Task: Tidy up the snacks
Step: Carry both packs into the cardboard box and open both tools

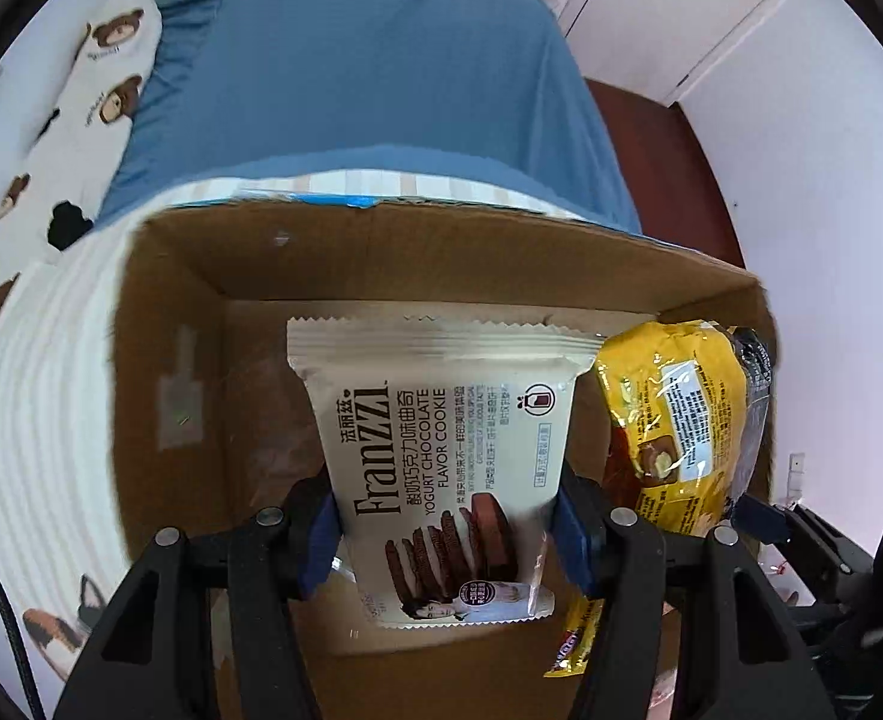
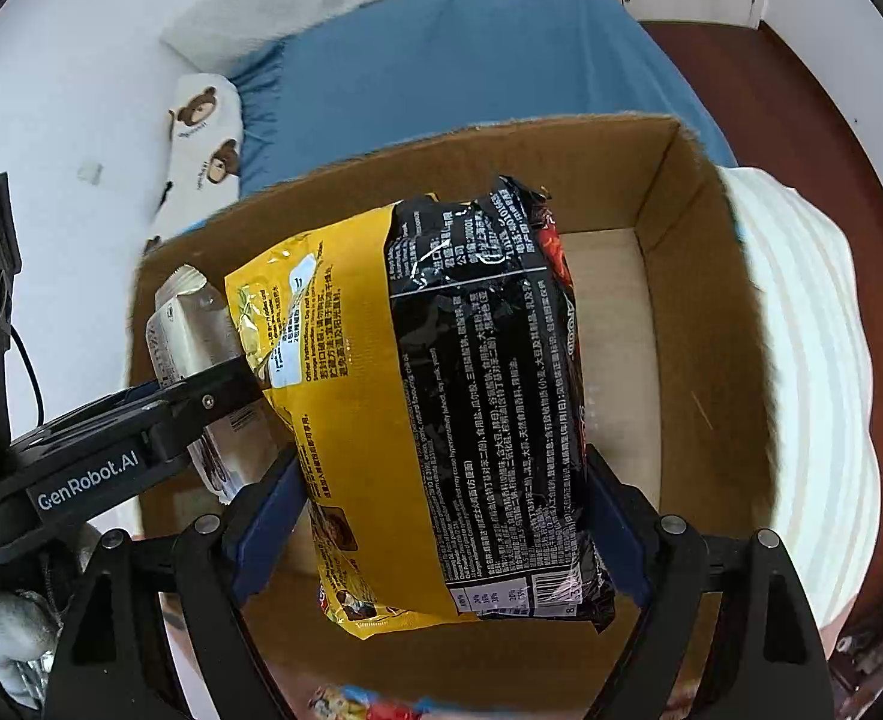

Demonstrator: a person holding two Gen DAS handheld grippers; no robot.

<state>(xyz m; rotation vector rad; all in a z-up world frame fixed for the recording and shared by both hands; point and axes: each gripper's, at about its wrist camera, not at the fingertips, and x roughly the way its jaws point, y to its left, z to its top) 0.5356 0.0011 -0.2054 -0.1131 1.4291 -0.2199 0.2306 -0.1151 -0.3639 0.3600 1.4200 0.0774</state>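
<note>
We see the left gripper (image 1: 447, 531) fingers clamped on a cream cookie pack (image 1: 441, 456) above the cardboard box (image 1: 165, 360). Right gripper (image 2: 444, 516) fingers grip a yellow-and-black snack bag (image 2: 441, 396) over the same box, which sits on the bed (image 1: 351, 78).

I count one open brown cardboard box (image 1: 189, 360) and, over it, three snack packs. One cream Franzzi cookie pack (image 1: 441, 450), one yellow pack (image 2: 345, 396), one black pack (image 2: 489, 396).

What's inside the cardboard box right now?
In the cardboard box, only bare floor shows on its right. The cookie pack and the yellow and black packet, each held above it, cover the rest.
</note>
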